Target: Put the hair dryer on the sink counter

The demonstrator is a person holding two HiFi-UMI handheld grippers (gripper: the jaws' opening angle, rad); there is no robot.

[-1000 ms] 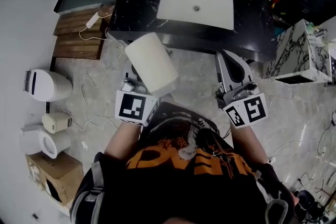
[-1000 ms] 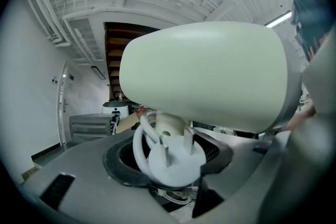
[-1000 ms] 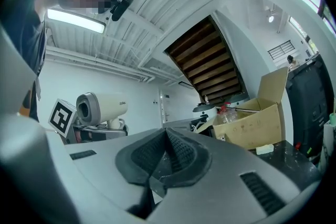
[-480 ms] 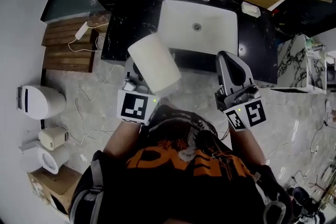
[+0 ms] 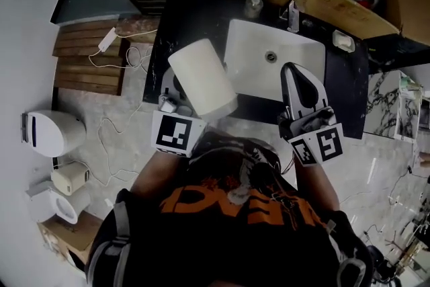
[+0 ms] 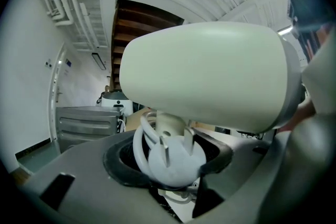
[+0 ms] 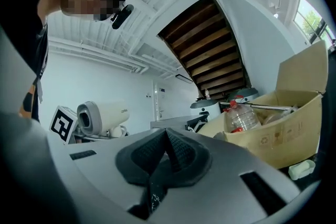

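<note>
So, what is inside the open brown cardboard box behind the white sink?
A clear plastic bottle with a red cap sticks out of the brown cardboard box. The box wall hides whatever is lower down.

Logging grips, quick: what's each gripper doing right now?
Left gripper: closed on the hair dryer.
Right gripper: shut, empty.

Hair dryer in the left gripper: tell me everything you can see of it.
The hair dryer is a fat cream-white barrel of smooth, matte-looking plastic. The right gripper view shows a grey ring around a dark opening at one end. Under the barrel, a short pale stem, a looped white cord and a round plug with two metal prongs sit between the jaws of the left gripper. That gripper holds it in the air by the black sink counter, not yet set down.
</note>
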